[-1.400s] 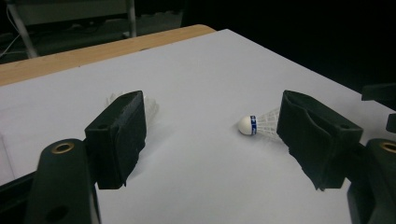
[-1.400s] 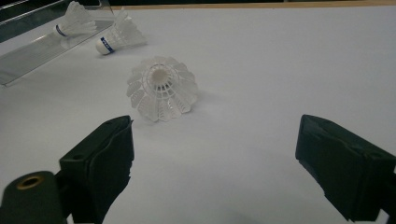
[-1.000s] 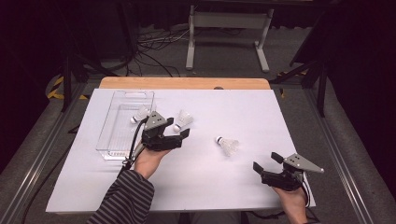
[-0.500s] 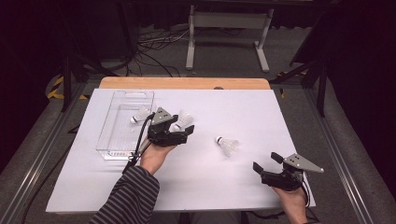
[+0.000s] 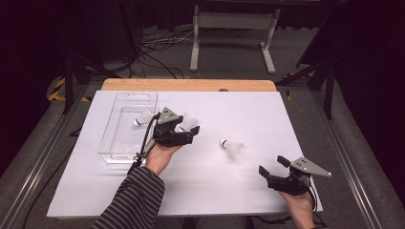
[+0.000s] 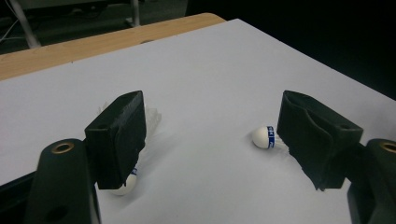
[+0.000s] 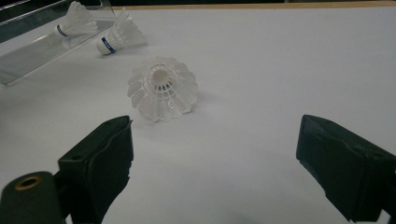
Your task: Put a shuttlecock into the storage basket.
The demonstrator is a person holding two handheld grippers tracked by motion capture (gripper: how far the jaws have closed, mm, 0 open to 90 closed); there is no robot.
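The left gripper (image 5: pixel 191 132) has its jaws wide apart and holds nothing. It sits just beside the clear tray (image 5: pixel 111 143), on the side away from the tray's left wall. A white shuttlecock (image 5: pixel 187 121) lies right by the gripper's tips. In the left gripper view this shuttlecock (image 6: pixel 140 135) peeks out from behind one jaw and does not lie between the jaws. A second shuttlecock (image 5: pixel 143 116) lies inside the tray. A third shuttlecock (image 5: pixel 232 147) lies well away from the tray, on the white table (image 5: pixel 248 109). The right gripper (image 5: pixel 272 166) rests far from the tray, jaws also wide apart and empty, and in its own view the third shuttlecock (image 7: pixel 162 87) lies ahead of its jaws.
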